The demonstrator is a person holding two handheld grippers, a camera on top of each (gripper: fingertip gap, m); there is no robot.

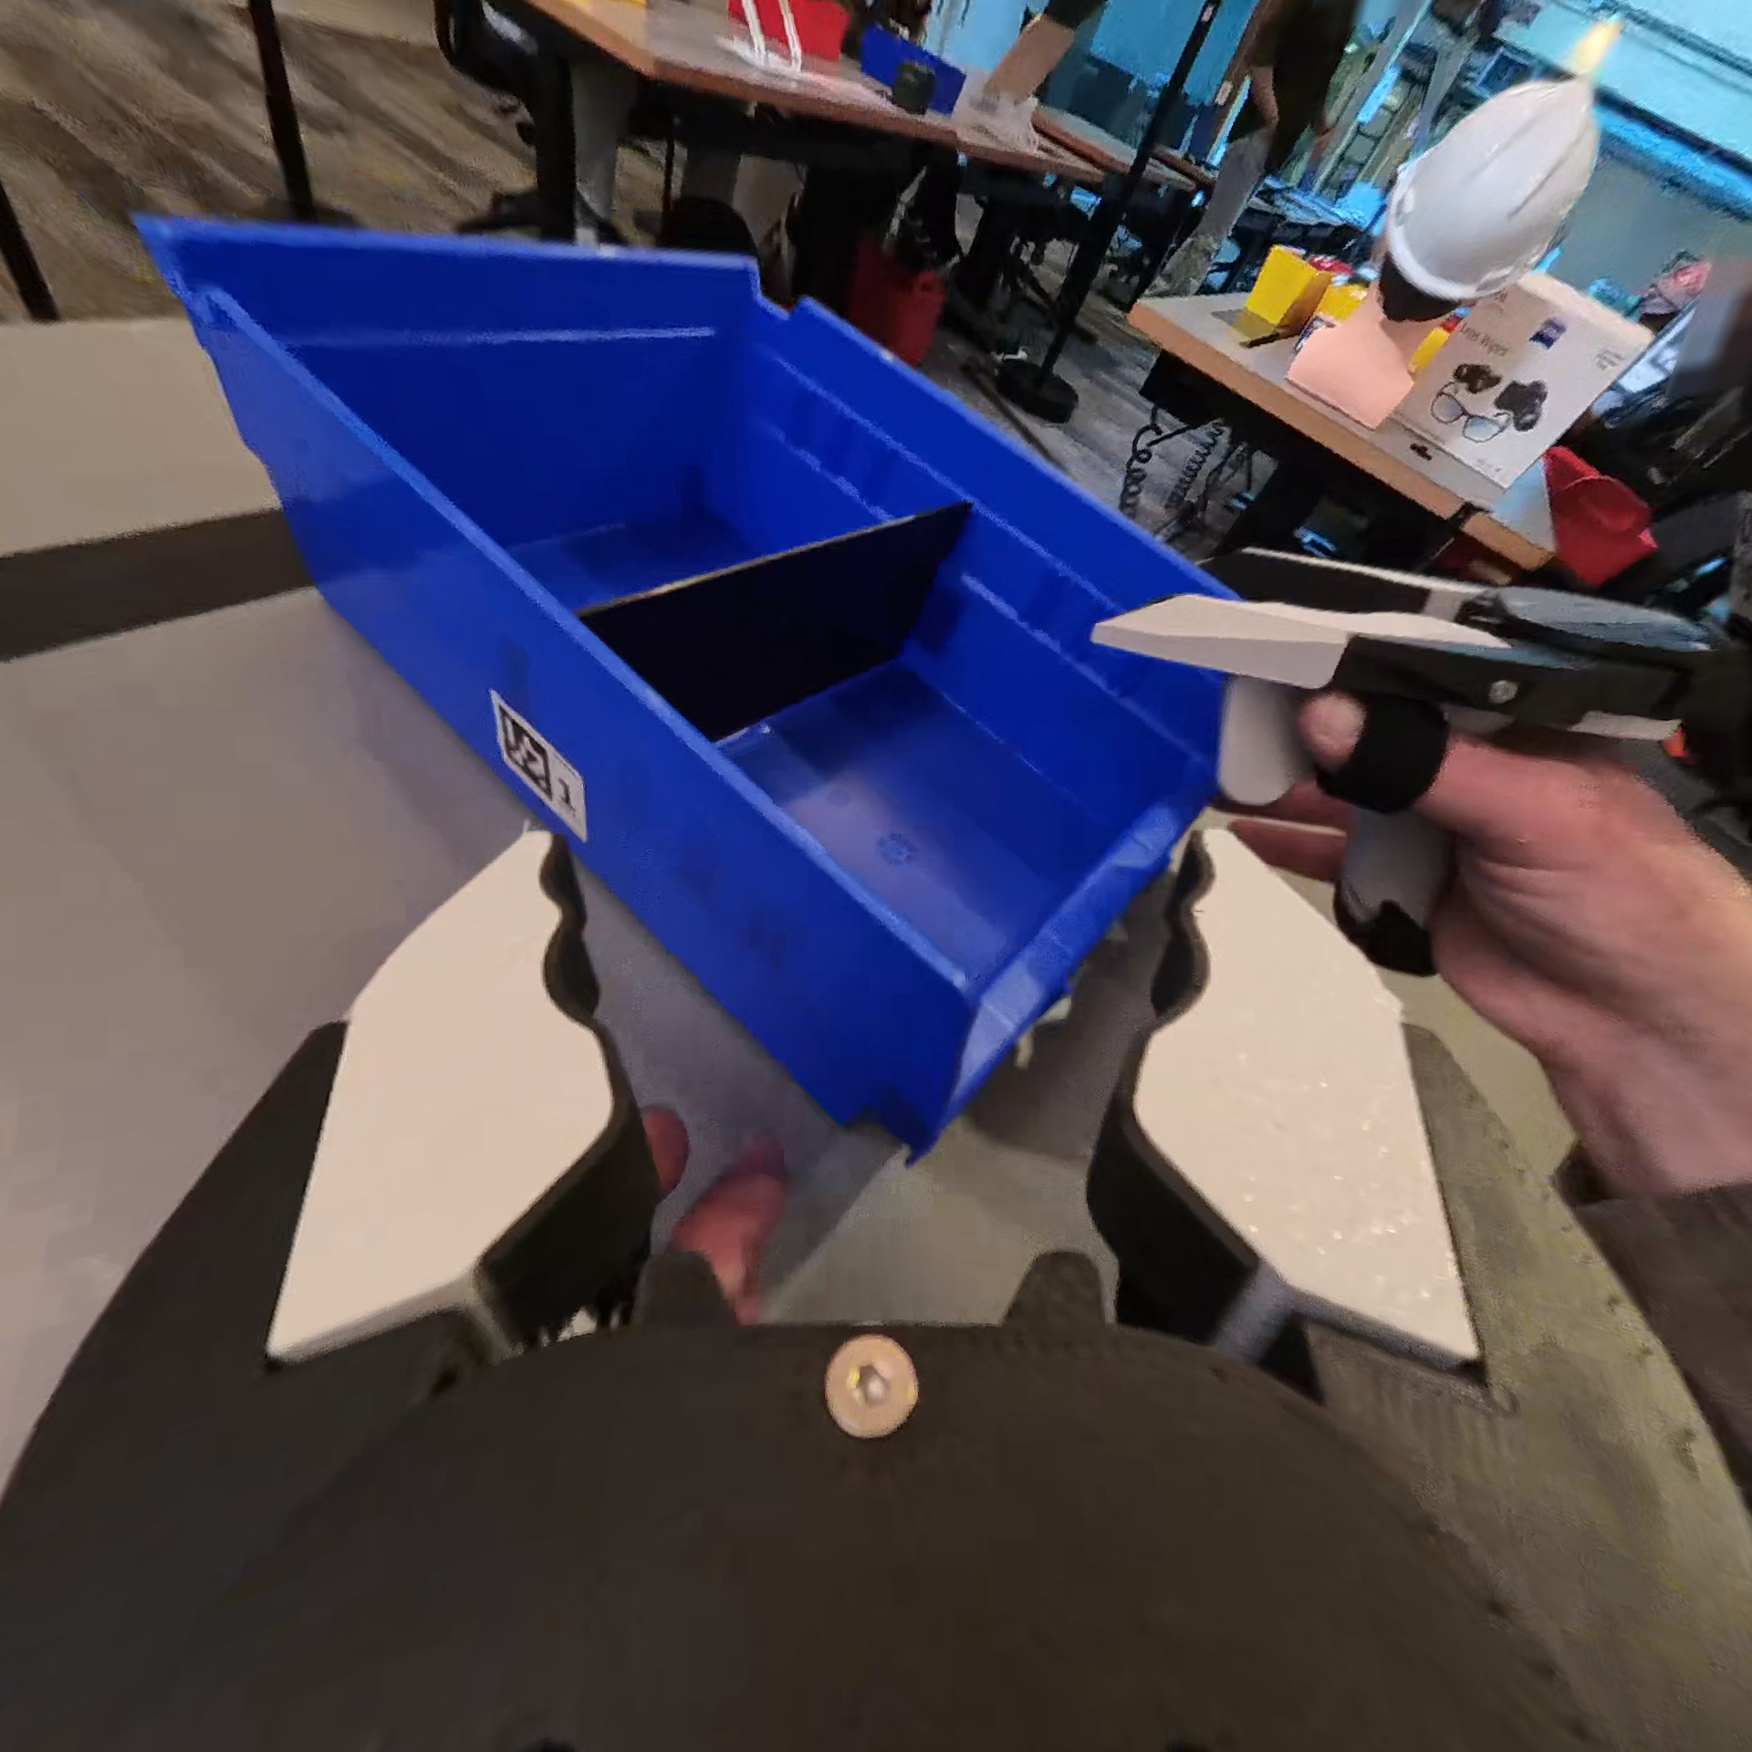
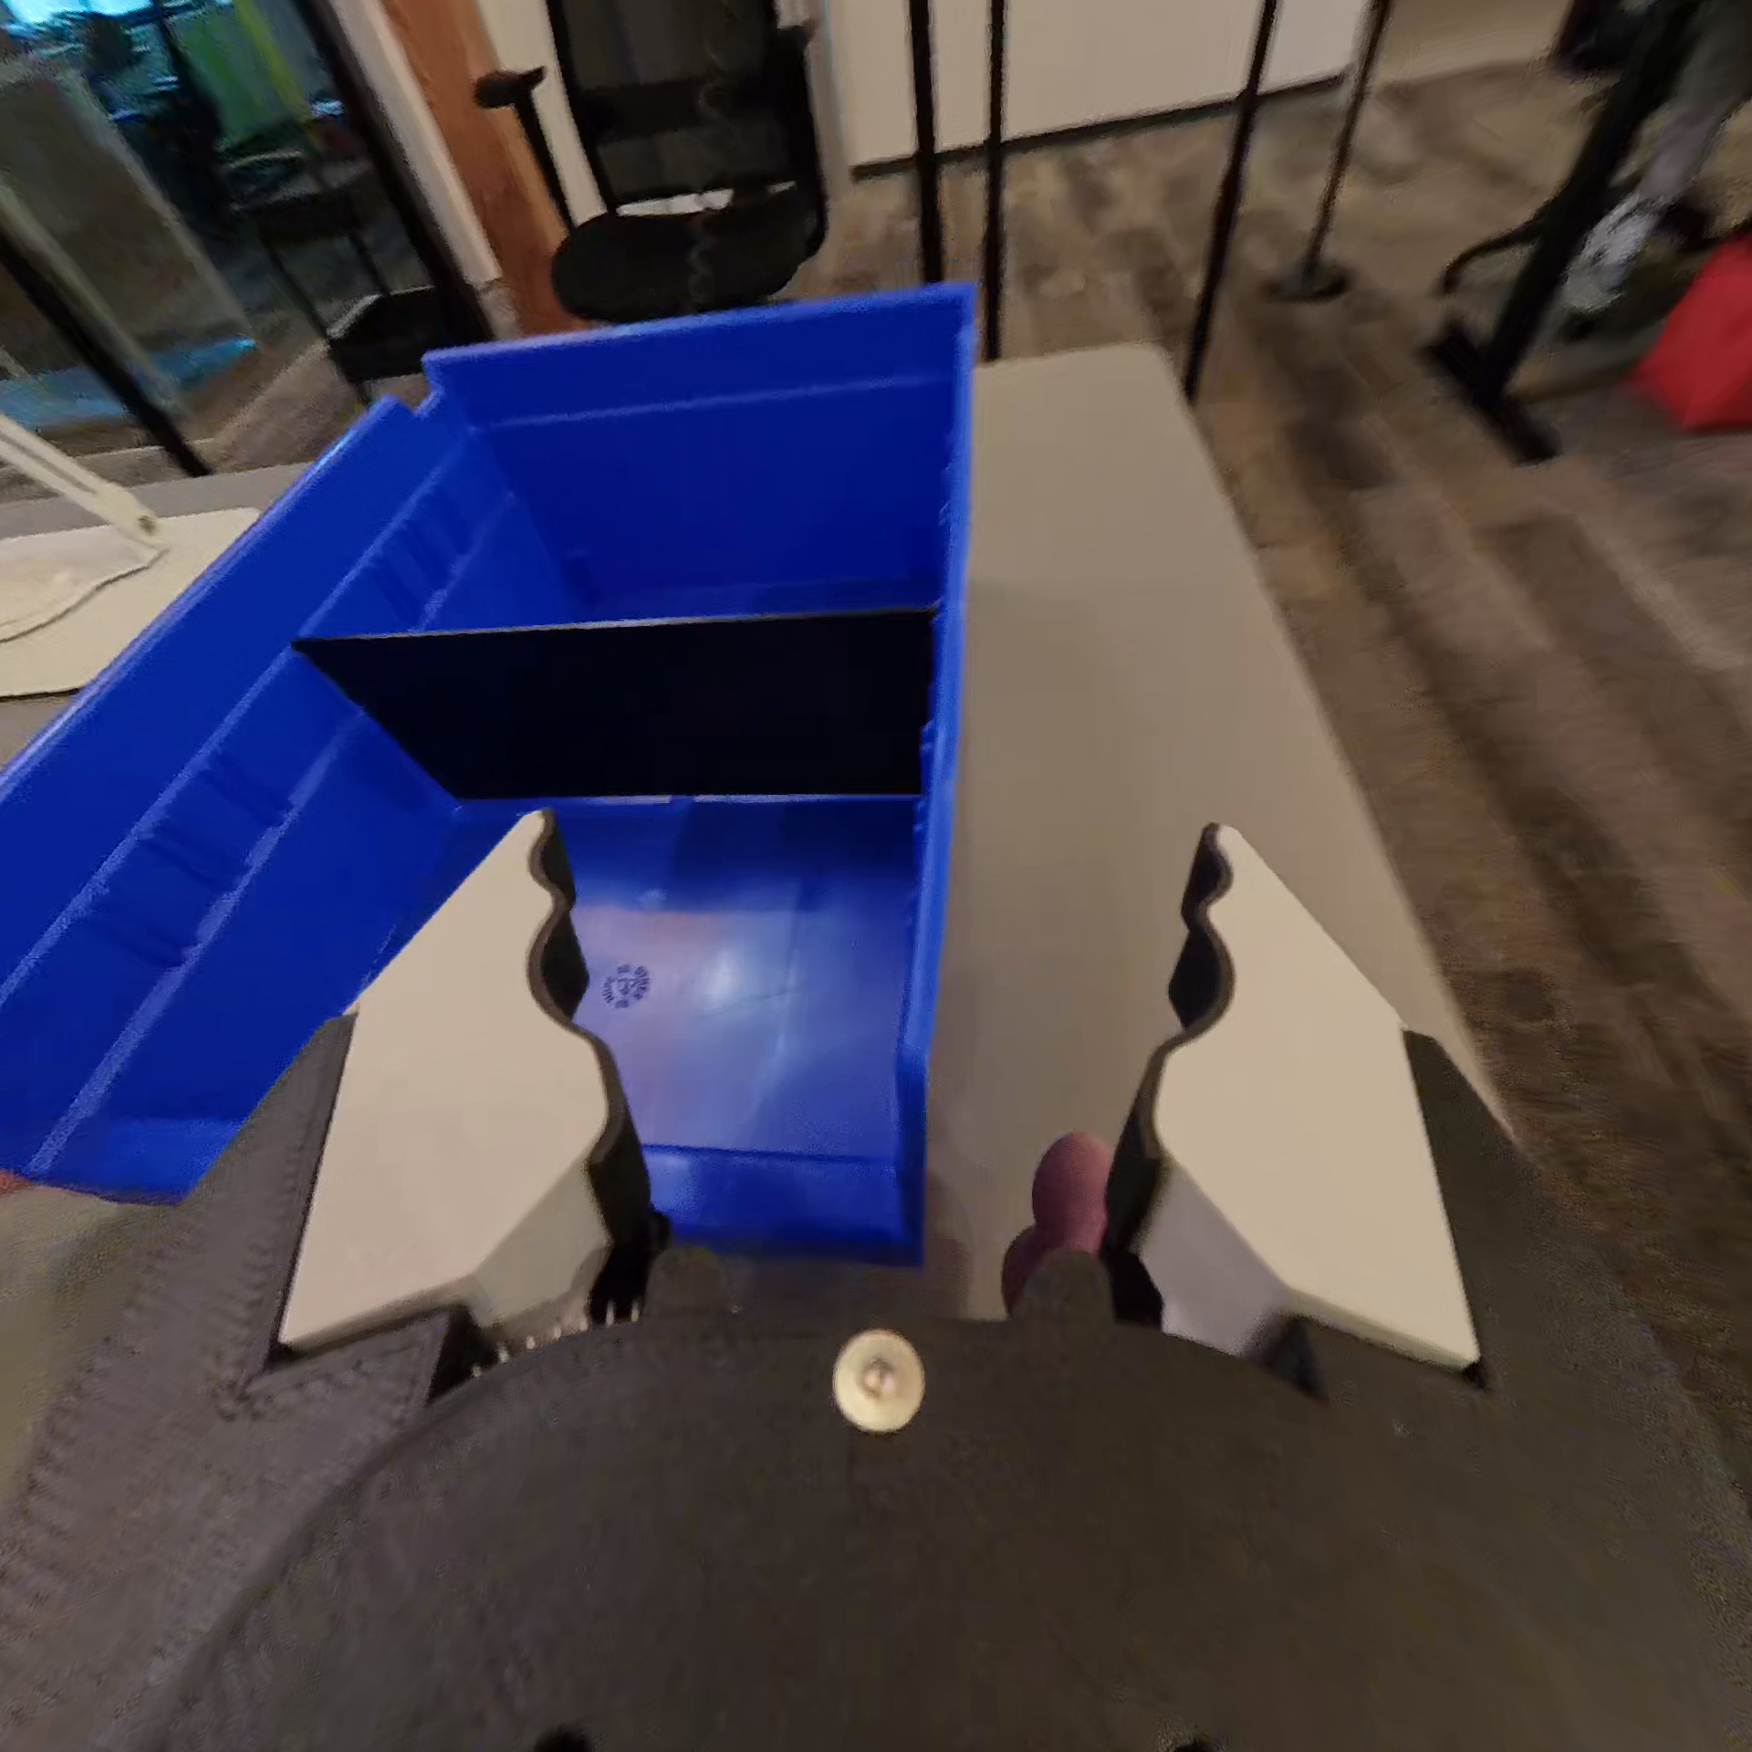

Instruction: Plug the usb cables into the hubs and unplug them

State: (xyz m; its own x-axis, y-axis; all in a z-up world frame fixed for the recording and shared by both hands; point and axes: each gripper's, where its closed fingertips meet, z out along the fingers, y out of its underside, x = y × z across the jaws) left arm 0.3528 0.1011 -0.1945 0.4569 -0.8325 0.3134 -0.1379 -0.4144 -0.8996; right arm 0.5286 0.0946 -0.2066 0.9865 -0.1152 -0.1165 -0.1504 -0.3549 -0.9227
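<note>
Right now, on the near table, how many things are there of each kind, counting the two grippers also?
Blue bin: 1
Black divider inside the bin: 1
Grippers: 2, the left gripper and the right gripper, both with fingers open and holding nothing
USB cables: 0 visible
Hubs: 0 visible
Total: 4

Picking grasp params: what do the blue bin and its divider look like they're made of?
Blue bin: looks like glossy moulded plastic; its floor shows glare and the walls have moulded ribs. Divider: thin, flat, dark sheet with a matte look, probably plastic or card; can't tell which.
</note>
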